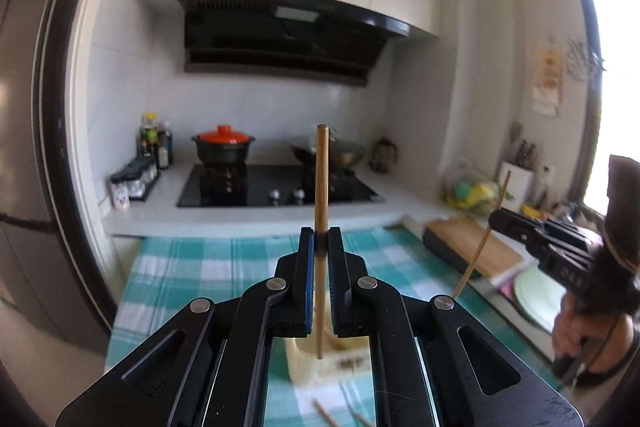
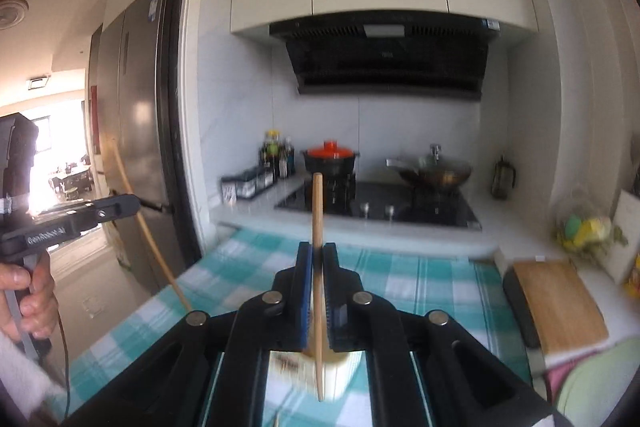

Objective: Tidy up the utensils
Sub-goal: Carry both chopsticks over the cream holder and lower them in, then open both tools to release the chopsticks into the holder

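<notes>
Through my left wrist camera, my left gripper (image 1: 321,239) is clenched on a wooden chopstick (image 1: 321,187), which stands nearly upright between the blue-lined pads. Its top rises in front of the far stove (image 1: 276,187), and its lower tip hangs over a cream holder (image 1: 308,359) standing on the teal checked cloth (image 1: 224,259) just below my jaws. More chopsticks (image 1: 326,413) lie loose on the cloth at the near edge. Far back on the stove sit a black pot with a red lid (image 1: 223,145) and a wok (image 1: 340,151). To the right, my right gripper (image 1: 498,219) grasps a second, thinner-looking stick (image 1: 486,235) that slants up over a wooden cutting board (image 1: 476,247), and my right hand (image 1: 576,327) wraps the handle.

Through my right wrist camera, my right gripper (image 2: 318,255) is closed tight on its own chopstick (image 2: 318,267), leaning slightly left at the top. Its lower tip points down over the cream holder (image 2: 336,375), seen between my jaws on the checked cloth (image 2: 420,279). At the far left, my left gripper (image 2: 134,203) pinches its chopstick (image 2: 150,247), which curves down toward the cloth's left edge, with my left hand (image 2: 28,303) gripping the handle beside the refrigerator (image 2: 136,131). The pot (image 2: 330,157) and wok (image 2: 436,173) sit far behind, and the cutting board (image 2: 560,303) lies at the right.
</notes>
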A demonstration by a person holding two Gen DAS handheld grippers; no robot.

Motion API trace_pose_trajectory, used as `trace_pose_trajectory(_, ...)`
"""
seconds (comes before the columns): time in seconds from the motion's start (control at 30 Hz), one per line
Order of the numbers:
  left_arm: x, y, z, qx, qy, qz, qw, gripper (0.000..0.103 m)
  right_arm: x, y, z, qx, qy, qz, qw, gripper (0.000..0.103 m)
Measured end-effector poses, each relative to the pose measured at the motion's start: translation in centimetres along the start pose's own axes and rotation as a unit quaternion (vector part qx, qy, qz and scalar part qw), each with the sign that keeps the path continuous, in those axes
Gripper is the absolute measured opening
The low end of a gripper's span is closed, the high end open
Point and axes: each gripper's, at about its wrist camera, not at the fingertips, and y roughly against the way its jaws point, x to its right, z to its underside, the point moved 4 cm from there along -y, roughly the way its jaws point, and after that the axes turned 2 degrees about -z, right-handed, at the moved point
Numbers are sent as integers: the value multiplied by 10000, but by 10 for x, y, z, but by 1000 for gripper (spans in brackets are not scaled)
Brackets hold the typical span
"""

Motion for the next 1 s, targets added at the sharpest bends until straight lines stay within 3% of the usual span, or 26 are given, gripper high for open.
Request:
trace_pose_trajectory(0.17, -8, -55, 8, -113, 194, -170, 9996, 4, 6, -47, -2, 162, -28, 57, 9998, 6)
trace_pose_trajectory(0.27, -14, -94, 29, -478, 290, -223, 9982, 4, 15, -76, 12, 7, -84, 43, 10000, 6)
trace_pose_trajectory(0.43, -23, -143, 69, -1316, 510, -142, 9899, 4, 30, -127, 54, -856, -334, -100, 9957, 6)
trace_pose_trajectory(0.6, -25, -171, 98, -1776, 605, -160, 9821, 5, 34, -156, 88, -1407, -381, -143, 9892, 6)
trace_pose_trajectory(0.63, -25, -175, 102, -1859, 662, -178, 9802, 8, 36, -160, 92, -1481, -476, -171, 9877, 6)
trace_pose_trajectory(0.67, -25, -176, 104, -1925, 733, -175, 9784, 22, 38, -163, 94, -1539, -558, -193, 9863, 7)
trace_pose_trajectory(0.7, -26, -176, 105, -2006, 881, -114, 9756, 33, 40, -165, 97, -1623, -652, -164, 9844, 16)
trace_pose_trajectory(0.73, -27, -173, 105, -1997, 971, -59, 9750, 50, 42, -164, 98, -1648, -703, -109, 9838, 25)
trace_pose_trajectory(0.77, -27, -165, 103, -1939, 1036, 2, 9755, 59, 45, -161, 96, -1588, -777, -57, 9842, 48)
trace_pose_trajectory(0.8, -27, -160, 101, -1913, 1033, 29, 9761, 61, 47, -155, 92, -1461, -840, -44, 9857, 57)
trace_pose_trajectory(1.0, -26, -105, 99, -2107, 703, 81, 9750, 73, 45, -97, 77, -1277, -630, -6, 9898, 57)
